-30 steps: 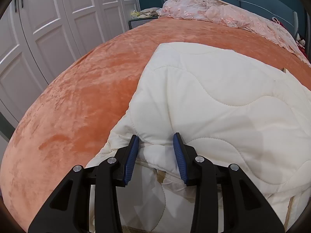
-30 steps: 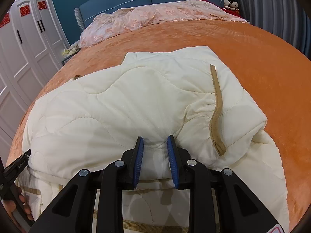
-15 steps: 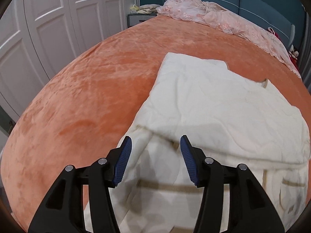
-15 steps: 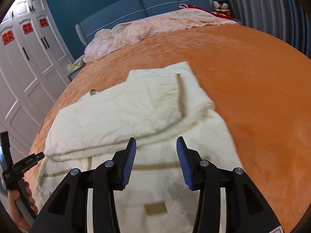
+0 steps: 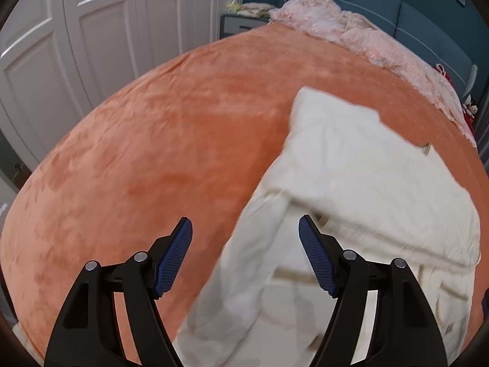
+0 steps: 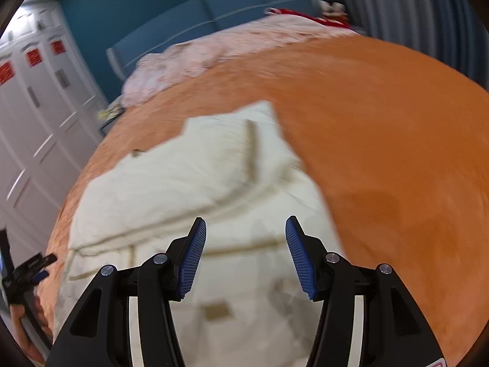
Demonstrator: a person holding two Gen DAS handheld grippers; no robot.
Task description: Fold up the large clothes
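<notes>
now both grippers are off the cloth: a second ago the left gripper (image 5: 245,257) and the right gripper (image 6: 245,257) each pinched the near edge of the cream quilted garment (image 5: 360,202), half a second ago the jaws had parted over it, and here they stand wide apart, holding nothing, drawn back and higher above it. the lifted edge has been carried over and dropped, so a fold now lies across the piece, its upper layer ending in a seam line that runs side to side across the right wrist view. that reads as one fold finished and let go, with at least another likely needed to make a compact bundle.

the garment lies flat on the orange bed cover (image 5: 159,159), towards the near end of the bed, well apart from the pink bedding (image 5: 360,39) heaped by the blue headboard (image 6: 220,12). its long axis runs roughly from the near edge of the bed towards the headboard, leaning a little to the right in the left wrist view; the doubled part is the far portion, the single layer with tan trim (image 6: 250,150) and a small tan patch (image 6: 216,311) is nearest the cameras. both views are smeared by motion, so which end is collar or hem is hard to say. the left gripper hangs over the garment's left border, half over bare cover; the right one is over its middle.
</notes>
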